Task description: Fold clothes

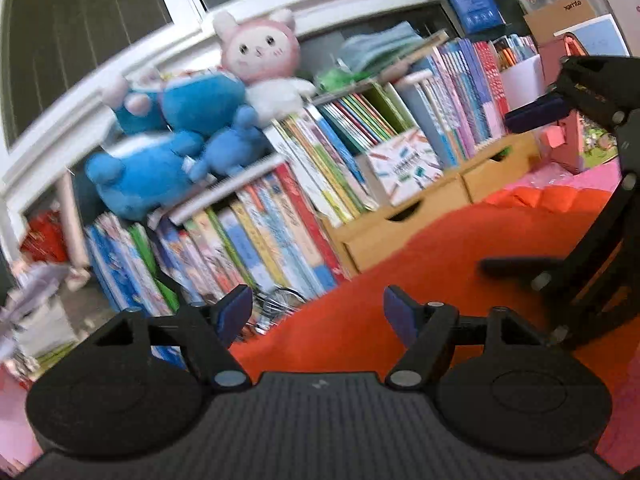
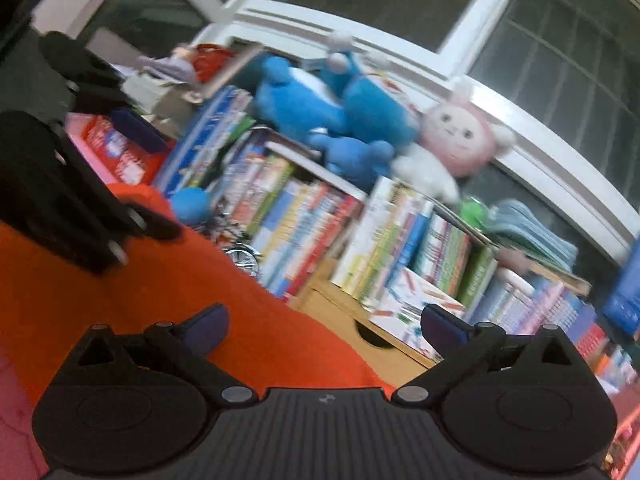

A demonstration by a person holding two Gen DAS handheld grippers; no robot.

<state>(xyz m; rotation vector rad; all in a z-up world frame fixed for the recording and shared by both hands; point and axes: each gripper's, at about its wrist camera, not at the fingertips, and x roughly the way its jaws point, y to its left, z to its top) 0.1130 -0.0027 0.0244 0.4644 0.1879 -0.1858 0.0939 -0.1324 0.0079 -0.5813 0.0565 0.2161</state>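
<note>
The orange garment (image 1: 420, 264) was seen spread just below and ahead of both the left gripper (image 1: 318, 312) and right gripper (image 2: 324, 326), each released, neither nearer.

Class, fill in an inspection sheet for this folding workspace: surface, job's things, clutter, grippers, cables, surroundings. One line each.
Surface: pink cover, mostly hidden under the cloth.
Job's things: orange garment spread out flat below both grippers.
Clutter: small wheeled metal object at the garment's far edge.
Grippers: left gripper open, nothing between the jaws; right gripper open wide, also empty.
Cables: nothing seen.
Surroundings: crowded bookshelf, wooden drawers, blue plush toys and a pink plush toy on top, window behind.
</note>
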